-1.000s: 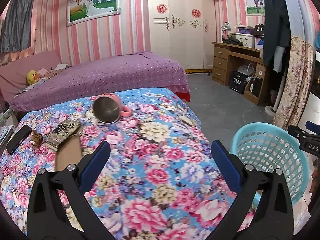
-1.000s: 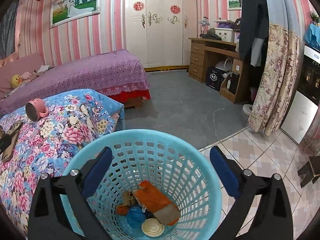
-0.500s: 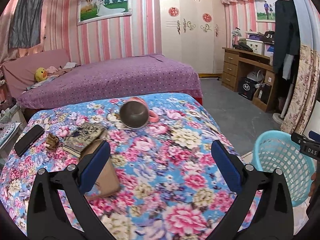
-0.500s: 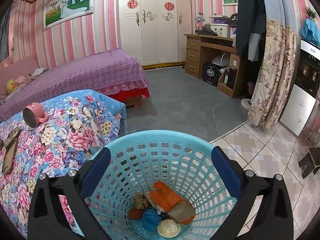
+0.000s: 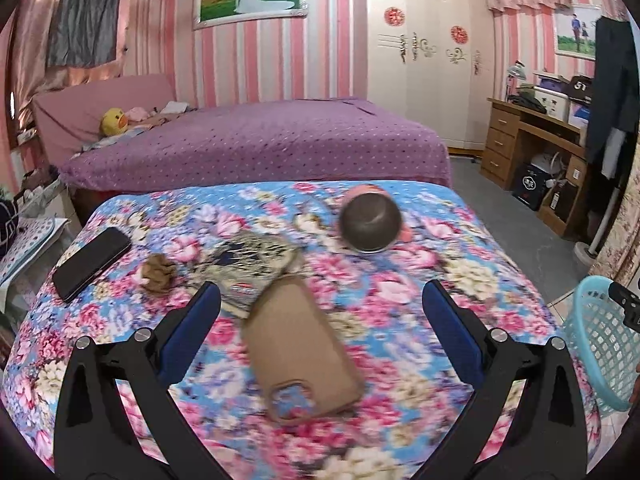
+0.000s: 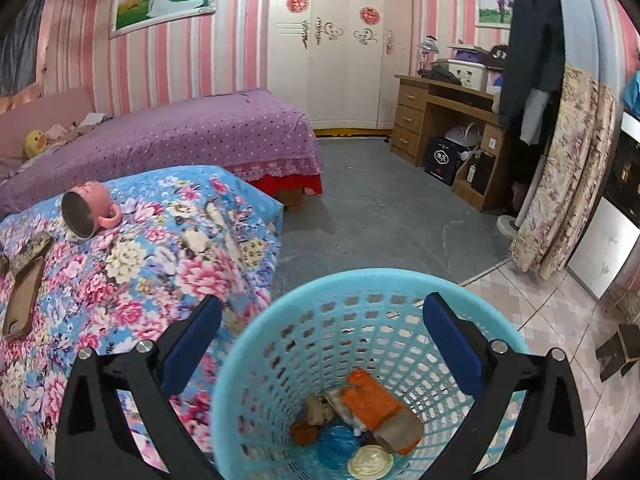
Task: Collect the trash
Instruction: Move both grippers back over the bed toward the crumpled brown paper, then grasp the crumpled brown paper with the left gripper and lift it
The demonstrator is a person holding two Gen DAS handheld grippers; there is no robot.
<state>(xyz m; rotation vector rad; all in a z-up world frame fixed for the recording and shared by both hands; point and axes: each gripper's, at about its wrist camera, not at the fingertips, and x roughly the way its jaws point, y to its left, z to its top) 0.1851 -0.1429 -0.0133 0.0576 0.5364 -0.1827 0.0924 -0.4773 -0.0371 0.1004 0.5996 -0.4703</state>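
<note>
The left tongs (image 5: 321, 322) hang spread wide and empty over the floral bed (image 5: 400, 292), above a brown phone case (image 5: 298, 344) that lies flat on the cover. Taking that phone case as the landmark: a patterned book (image 5: 256, 260) lies just behind it, with the case's far end resting on the book's corner. A crumpled brown scrap (image 5: 157, 273) sits to the left of the book, well apart from the case, and a black phone (image 5: 93, 262) lies farther left, near the bed's edge. A pink mug (image 5: 372, 222) lies tipped on its side behind and to the right of the case, its metal inside facing the camera. The blue basket (image 5: 600, 340) stands off the bed's right side.

The right tongs (image 6: 322, 330) are also spread wide and hold nothing, poised over the basket's (image 6: 280, 320) mouth. Inside, at the bottom, lie an orange wrapper (image 6: 372, 400), a blue bag (image 6: 334, 442), a round white lid (image 6: 370, 464) and some brown bits (image 6: 316, 412).
</note>
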